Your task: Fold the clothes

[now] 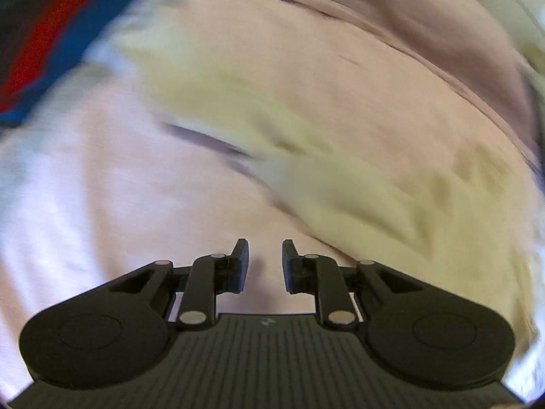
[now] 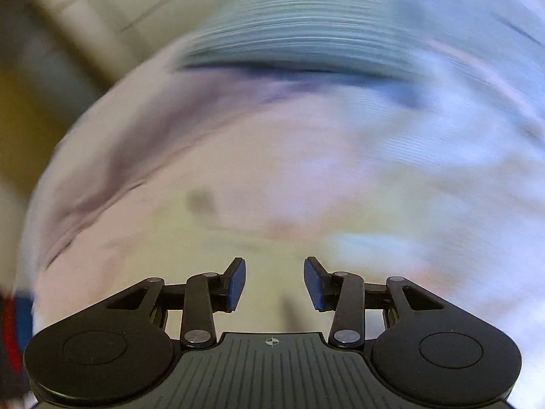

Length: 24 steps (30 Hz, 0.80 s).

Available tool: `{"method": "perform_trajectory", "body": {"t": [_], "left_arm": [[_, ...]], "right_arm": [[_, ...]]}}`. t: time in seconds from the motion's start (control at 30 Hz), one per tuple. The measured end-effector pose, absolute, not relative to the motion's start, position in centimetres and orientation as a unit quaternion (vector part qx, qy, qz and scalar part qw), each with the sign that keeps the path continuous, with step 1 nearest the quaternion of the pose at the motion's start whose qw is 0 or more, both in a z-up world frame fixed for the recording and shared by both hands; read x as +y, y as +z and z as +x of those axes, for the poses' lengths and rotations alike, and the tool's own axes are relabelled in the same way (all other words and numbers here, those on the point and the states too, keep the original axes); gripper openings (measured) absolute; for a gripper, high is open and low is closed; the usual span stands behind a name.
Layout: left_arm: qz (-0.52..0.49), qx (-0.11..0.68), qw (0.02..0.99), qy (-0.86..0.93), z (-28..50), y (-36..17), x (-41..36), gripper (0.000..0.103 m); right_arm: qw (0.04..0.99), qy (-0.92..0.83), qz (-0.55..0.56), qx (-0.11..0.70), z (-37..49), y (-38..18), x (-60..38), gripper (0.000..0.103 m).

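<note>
Both views are smeared, so we read them cautiously. In the left wrist view our left gripper (image 1: 265, 262) points down at a pale pink garment (image 1: 102, 204) that fills most of the frame. Its jaws stand slightly apart with a narrow gap, and nothing sits between the pads; we see only pink cloth beneath them. A yellowish patch (image 1: 357, 177) runs across the garment from about ten o'clock toward four o'clock; it may be a print, though the blur leaves us unsure. At ten o'clock, near the frame edge, lies a red and blue cloth (image 1: 58, 41), beside the pink fabric.

In the right wrist view our right gripper (image 2: 274, 283) also points down over the same pale pink garment (image 2: 272, 156). Its jaws are clearly spread, wider than the left pair, and empty. At twelve o'clock a grey-green striped cloth (image 2: 306, 34) lies at the garment's far edge; whether it rests on the pink cloth or just beside it we cannot tell. At ten o'clock a tan floor (image 2: 44, 78) shows beyond the garment's edge.
</note>
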<state>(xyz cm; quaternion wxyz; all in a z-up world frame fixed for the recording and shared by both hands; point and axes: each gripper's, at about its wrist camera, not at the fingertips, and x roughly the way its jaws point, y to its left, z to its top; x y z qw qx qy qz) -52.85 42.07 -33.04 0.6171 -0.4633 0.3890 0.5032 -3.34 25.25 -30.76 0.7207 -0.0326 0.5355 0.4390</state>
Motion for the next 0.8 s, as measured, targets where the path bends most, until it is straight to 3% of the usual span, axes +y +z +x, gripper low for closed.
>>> {"method": "perform_trajectory", "body": {"t": [0.2, 0.47, 0.5, 0.57, 0.67, 0.8], "left_arm": [[-0.439, 0.385, 0.702, 0.409, -42.7, -32.9, 42.6, 0.019], [-0.436, 0.375, 0.719, 0.39, -36.0, -33.1, 44.5, 0.021], [-0.437, 0.378, 0.717, 0.389, -35.6, -33.2, 44.2, 0.021], [-0.433, 0.387, 0.714, 0.39, -34.7, -33.2, 43.8, 0.021], [-0.429, 0.386, 0.716, 0.394, -34.6, -32.4, 43.3, 0.021], [-0.423, 0.371, 0.718, 0.41, -35.1, -31.0, 43.4, 0.021]], "right_arm": [[0.723, 0.333, 0.112, 0.595, 6.0, -33.7, 17.3, 0.042], [0.669, 0.357, 0.199, 0.621, 10.7, -40.5, 22.0, 0.042], [0.662, 0.364, 0.206, 0.622, 10.6, -41.3, 22.6, 0.039], [0.658, 0.39, 0.193, 0.615, 10.1, -41.2, 23.2, 0.002], [0.685, 0.423, 0.19, 0.563, 10.0, -37.1, 21.9, 0.001], [0.778, 0.402, 0.188, 0.444, 11.8, -27.6, 16.3, 0.001]]}}
